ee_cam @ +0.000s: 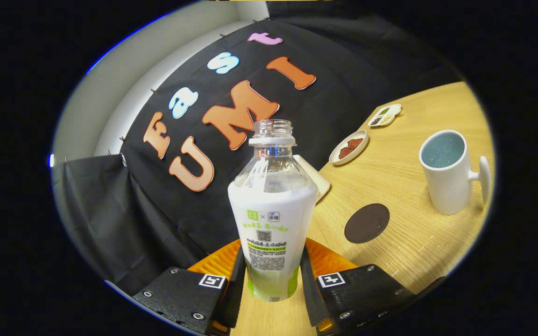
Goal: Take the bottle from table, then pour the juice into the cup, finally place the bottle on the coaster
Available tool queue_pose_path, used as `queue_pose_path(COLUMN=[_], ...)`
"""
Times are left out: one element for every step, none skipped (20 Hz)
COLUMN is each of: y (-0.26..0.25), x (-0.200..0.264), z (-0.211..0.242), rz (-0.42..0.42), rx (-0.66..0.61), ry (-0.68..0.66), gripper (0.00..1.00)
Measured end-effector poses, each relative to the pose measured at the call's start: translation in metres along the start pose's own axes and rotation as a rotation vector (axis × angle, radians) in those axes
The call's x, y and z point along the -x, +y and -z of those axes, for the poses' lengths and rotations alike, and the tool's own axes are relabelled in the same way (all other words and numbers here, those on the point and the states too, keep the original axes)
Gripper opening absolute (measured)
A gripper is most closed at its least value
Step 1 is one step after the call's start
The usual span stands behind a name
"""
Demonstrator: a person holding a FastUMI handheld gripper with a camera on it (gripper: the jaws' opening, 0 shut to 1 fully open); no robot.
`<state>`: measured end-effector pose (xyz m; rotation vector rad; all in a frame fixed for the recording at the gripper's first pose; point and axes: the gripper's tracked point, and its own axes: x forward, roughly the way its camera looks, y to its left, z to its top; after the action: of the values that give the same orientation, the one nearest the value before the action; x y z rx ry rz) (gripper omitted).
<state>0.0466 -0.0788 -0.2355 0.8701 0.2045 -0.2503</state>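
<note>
An uncapped clear plastic bottle [272,219] with a white label sleeve stands upright between the gripper [272,273] fingers, which press its lower sides. To the right on the wooden table lies a dark round coaster [366,223]. Farther right stands a white cup [449,171], its handle turned right.

The gripper [272,280] tilts sideways, its jaws closed against something between them.
</note>
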Motion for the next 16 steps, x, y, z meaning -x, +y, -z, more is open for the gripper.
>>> queue_pose_path(y=[-0.001,0.0,0.0,0.0,0.0,0.0,0.0,-0.002,-0.001,-0.003,-0.003,-0.005,-0.006,-0.008,-0.01,-0.012], x=[0.0,0.0,0.002,0.003,0.003,0.003,0.003,0.003,0.003,0.003,0.002,0.002,0.003,0.003,0.006,0.006], z=[-0.001,-0.003,-0.004,-0.005,-0.007,-0.008,-0.011,-0.013,-0.016,-0.019,-0.019,-0.022,-0.025,-0.027,-0.03,-0.032], rz=[-0.006,-0.011,-0.017,-0.024,-0.03,-0.038,-0.041,-0.041,-0.042,-0.043,-0.041,-0.037,-0.034,-0.03,-0.025,-0.02], rx=[-0.035,-0.068,-0.1,-0.134,-0.171,-0.206,-0.239,-0.27,-0.301,-0.329,-0.353,-0.375,-0.395,-0.414,-0.434,-0.453], ry=[-0.002,-0.004,-0.007,-0.01,-0.012,-0.015,-0.019,-0.025,-0.028,-0.032,-0.036,-0.043,-0.049,-0.055,-0.061,-0.065], gripper=[0.57,0.57,0.57,0.57,0.57,0.57,0.57,0.57,0.57,0.57,0.57,0.57,0.57,0.57,0.57,0.57])
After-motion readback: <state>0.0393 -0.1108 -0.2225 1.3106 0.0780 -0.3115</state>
